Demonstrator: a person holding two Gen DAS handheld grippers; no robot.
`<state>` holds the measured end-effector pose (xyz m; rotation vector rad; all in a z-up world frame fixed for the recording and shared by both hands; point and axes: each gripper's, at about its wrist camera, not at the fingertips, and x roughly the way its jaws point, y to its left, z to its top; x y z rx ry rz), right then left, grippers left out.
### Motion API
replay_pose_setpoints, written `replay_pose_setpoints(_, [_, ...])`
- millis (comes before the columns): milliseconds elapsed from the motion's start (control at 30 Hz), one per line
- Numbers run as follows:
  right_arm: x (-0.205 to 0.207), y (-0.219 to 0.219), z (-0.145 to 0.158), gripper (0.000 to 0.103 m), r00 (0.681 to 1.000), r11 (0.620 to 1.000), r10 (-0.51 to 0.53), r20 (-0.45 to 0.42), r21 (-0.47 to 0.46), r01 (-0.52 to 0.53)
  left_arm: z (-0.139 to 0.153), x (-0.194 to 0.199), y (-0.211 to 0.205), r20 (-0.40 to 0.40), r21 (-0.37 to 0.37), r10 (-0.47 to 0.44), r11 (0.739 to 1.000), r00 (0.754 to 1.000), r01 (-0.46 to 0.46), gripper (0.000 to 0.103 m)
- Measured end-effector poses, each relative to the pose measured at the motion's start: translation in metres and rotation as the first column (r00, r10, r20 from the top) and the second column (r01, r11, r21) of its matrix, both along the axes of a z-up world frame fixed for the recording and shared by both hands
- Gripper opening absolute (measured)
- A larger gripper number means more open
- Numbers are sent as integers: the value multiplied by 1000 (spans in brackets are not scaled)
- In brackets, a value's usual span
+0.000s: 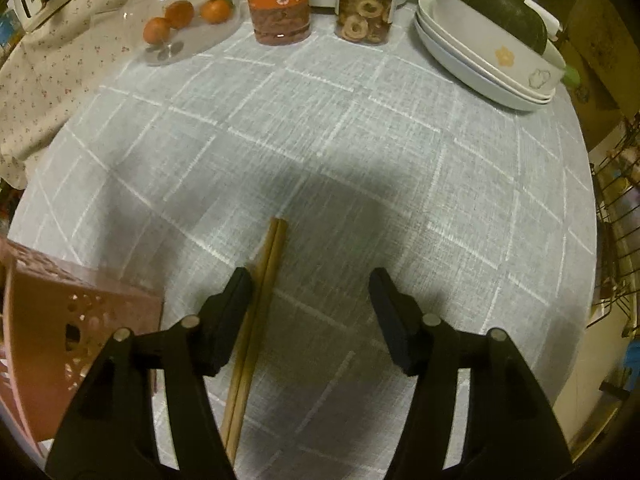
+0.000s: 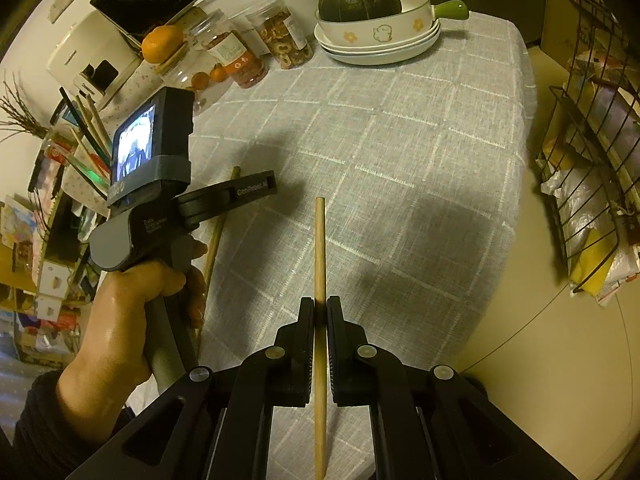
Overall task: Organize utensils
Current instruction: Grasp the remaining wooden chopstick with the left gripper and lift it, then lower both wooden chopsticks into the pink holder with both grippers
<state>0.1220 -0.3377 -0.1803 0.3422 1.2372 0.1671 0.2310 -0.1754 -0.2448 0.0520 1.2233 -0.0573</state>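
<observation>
The table, under a grey checked cloth, bears everything. At its near left edge stands a pink perforated basket, probably the utensils' destination, though little of it shows. A pair of chopsticks lies on the cloth between the spread jaws of the left gripper, just beside one pad and ungripped. The right gripper is clenched on a wooden stick. The step looks like gathering; next the left jaws must centre and close on the pair.
</observation>
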Motion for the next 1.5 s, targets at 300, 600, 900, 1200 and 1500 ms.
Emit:
replay_pose_setpoints(300, [-1,-1,7,6,1000,1000,-14,27,-19,14,3,-18,11,22,-28,-7,1000,1000,7,15])
replay_pose_setpoints(600, [-13,6,29,6,996,999,-1,89,-39,4,15,-61,7,28,-122,-119,985,992,122,9])
replay_pose_setpoints(900, [-32,25,64,6,982,998,34,183,-60,-23,65,-118,35,121,-216,-204,950,972,226,9])
replay_pose_setpoints(1200, [-48,60,92,6,955,990,115,273,-113,-87,120,-151,78,230,-223,-234,932,945,285,9])
replay_pose_setpoints(1500, [-49,93,126,6,912,982,171,374,-144,-125,174,-156,130,361,-233,-188,930,914,283,9])
